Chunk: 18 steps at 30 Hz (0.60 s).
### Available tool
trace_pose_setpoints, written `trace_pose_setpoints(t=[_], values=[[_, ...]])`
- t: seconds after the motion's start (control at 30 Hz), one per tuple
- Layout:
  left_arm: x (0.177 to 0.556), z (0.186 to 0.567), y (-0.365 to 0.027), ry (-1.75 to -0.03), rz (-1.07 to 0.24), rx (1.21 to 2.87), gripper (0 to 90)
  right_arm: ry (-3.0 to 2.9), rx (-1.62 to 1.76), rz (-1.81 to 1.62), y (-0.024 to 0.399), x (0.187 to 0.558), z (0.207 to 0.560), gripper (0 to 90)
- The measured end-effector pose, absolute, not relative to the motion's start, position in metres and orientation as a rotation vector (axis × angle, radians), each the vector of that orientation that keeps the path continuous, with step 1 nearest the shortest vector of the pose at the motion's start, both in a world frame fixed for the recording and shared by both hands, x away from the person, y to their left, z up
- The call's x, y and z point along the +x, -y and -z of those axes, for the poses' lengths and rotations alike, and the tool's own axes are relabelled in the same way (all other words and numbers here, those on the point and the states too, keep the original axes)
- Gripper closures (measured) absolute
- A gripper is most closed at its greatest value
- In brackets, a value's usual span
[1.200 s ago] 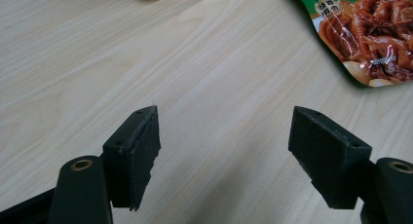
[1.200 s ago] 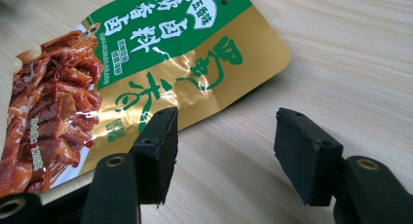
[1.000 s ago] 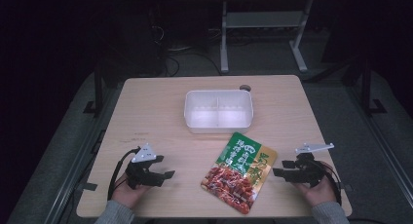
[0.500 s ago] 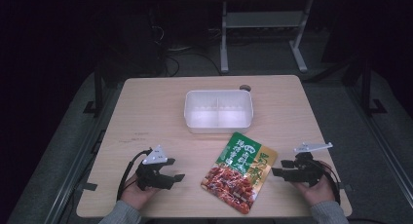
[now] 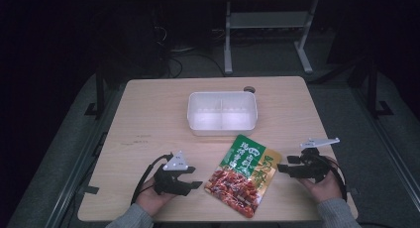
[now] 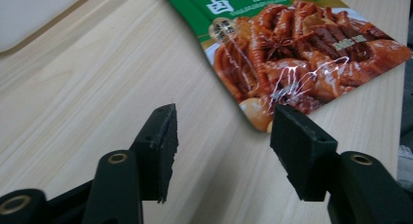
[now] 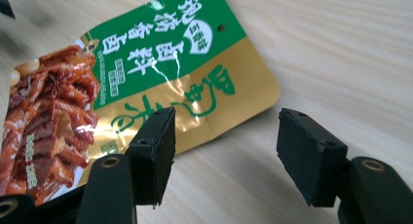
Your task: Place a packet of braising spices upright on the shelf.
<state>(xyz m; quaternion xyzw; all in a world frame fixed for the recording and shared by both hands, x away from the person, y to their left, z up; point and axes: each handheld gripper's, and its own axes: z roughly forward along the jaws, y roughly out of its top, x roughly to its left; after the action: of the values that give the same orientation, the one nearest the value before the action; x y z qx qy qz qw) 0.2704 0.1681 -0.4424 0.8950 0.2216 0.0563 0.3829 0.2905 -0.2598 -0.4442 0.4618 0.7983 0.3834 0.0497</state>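
At table centre, white tub [image 5: 222, 112] bare inside; snack pouch [image 5: 243, 173] beside; both grippers' fingers apart, holding nothing

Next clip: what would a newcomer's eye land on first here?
The glossy snack packet, green and gold with a picture of braised meat, lies flat near the table's front edge. The left gripper and right gripper flank it; the left's jaws have just been closing, nothing between them. Behind sits an empty white divided container.
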Motion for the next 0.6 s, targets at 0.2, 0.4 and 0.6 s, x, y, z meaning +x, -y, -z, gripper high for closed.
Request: trace_pose_setpoints(t=[0.2,0.4,0.6], values=[[0.272,0.442,-0.152,-0.529,-0.126,2.299,52.3,-2.438,1.401,-1.157,0.258,0.300,0.438,38.5],[0.275,0.442,-0.139,-0.516,-0.117,2.324,61.1,-2.453,1.395,-1.135,0.255,0.311,0.434,38.5],[0.278,0.447,-0.124,-0.501,-0.066,2.364,69.4,-2.460,1.411,-1.124,0.254,0.323,0.432,38.5]])
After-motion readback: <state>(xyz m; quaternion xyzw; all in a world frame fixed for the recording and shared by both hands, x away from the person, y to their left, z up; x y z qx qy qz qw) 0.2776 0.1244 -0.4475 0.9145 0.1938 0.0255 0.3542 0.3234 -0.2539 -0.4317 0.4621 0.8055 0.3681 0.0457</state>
